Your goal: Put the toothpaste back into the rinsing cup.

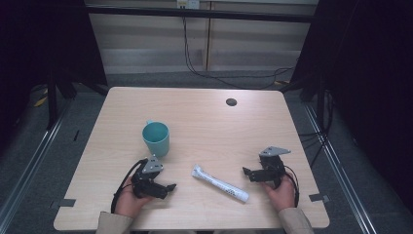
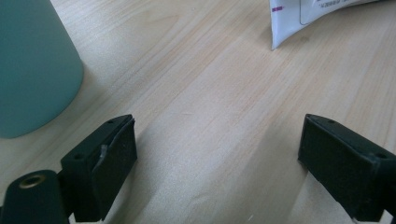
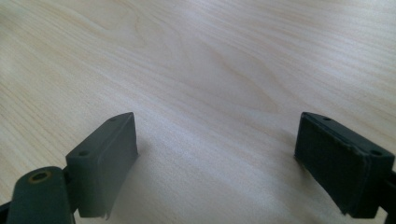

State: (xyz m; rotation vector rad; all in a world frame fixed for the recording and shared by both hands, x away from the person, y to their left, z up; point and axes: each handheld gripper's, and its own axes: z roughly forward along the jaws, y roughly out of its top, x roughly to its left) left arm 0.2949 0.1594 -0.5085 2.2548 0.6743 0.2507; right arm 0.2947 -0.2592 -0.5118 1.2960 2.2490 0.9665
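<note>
Broadly, a light wooden table carries everything, with a dark grommet hole far ahead of both tools. Teal mug: upright, open mouth up, interior looks empty from the high view; it stands just ahead and left of the left gripper's jaws, its wall filling the upper left corner of the left gripper view. White toothpaste tube: flat on the wood, lying aslant between the two tools, apart from the mug; its crimped end sits ahead and right of the left jaws. Left gripper: jaws wide apart, nothing between them, low over the wood. Right gripper: jaws equally wide, empty, bare tabletop ahead of them.

Judgement: the work looks like lifting the tube and standing it in the mug. To do it well, centre one pair of jaws across the tube's middle, close across the narrow width, and lift level; steady the mug if it shifts.
</note>
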